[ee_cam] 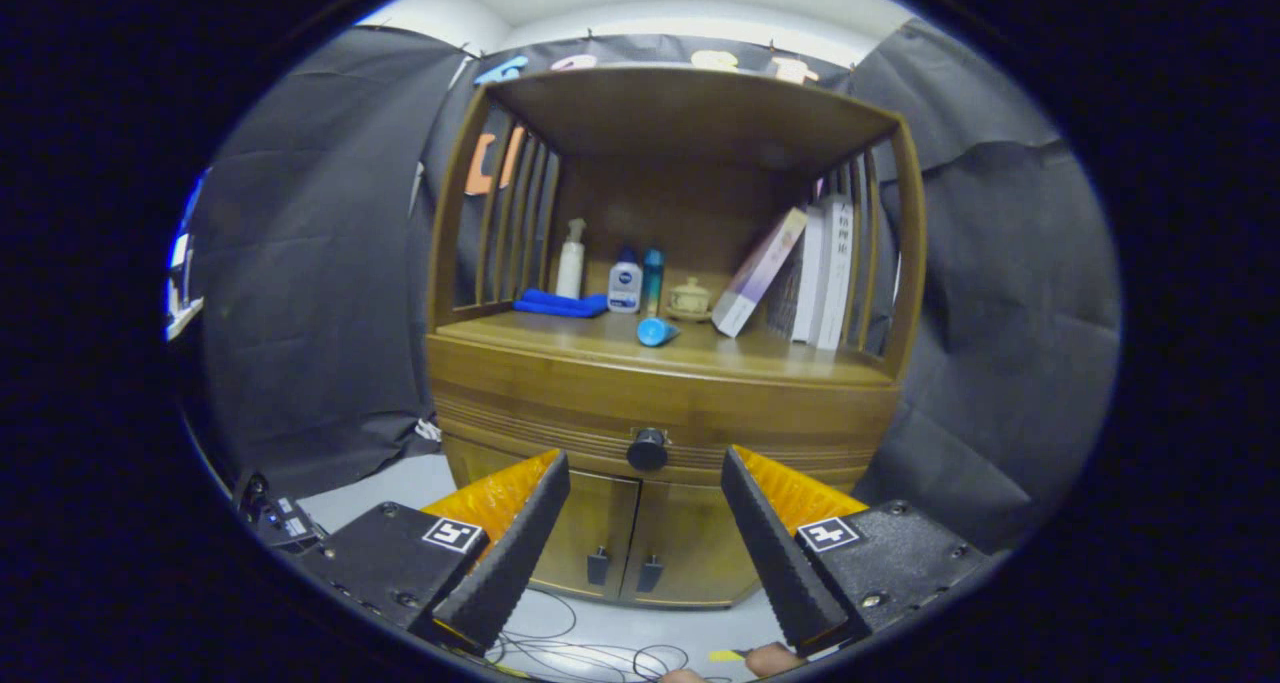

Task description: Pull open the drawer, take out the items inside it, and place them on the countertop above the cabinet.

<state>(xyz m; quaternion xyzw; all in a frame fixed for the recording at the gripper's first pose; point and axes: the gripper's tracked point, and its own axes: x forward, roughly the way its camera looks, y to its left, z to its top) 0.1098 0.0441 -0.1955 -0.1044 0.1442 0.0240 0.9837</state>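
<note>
The gripper (pixel 645 468) hangs with its fingers spread apart in front of the cabinet (pixel 665 403), the drawer knob (pixel 647 449) beyond and between the tips, and two lower doors (pixel 640 543) below the drawer (pixel 660 418). On the countertop (pixel 560 335) from left to right are a folded cloth (pixel 560 304), a pump bottle (pixel 571 259), two more bottles (pixel 626 283), a lidded jar (pixel 690 298) and leaning books (pixel 800 268). A tube (pixel 656 331) lies in front of the bottles.

Black cloth walls (pixel 300 263), pale floor (pixel 400 483), white ceiling (pixel 640 3)

wooden countertop (pixel 560 341) with blue cloth (pixel 560 304), bottles (pixel 625 283), perhaps a small jar (pixel 690 297), leaning books (pixel 820 273)
</note>
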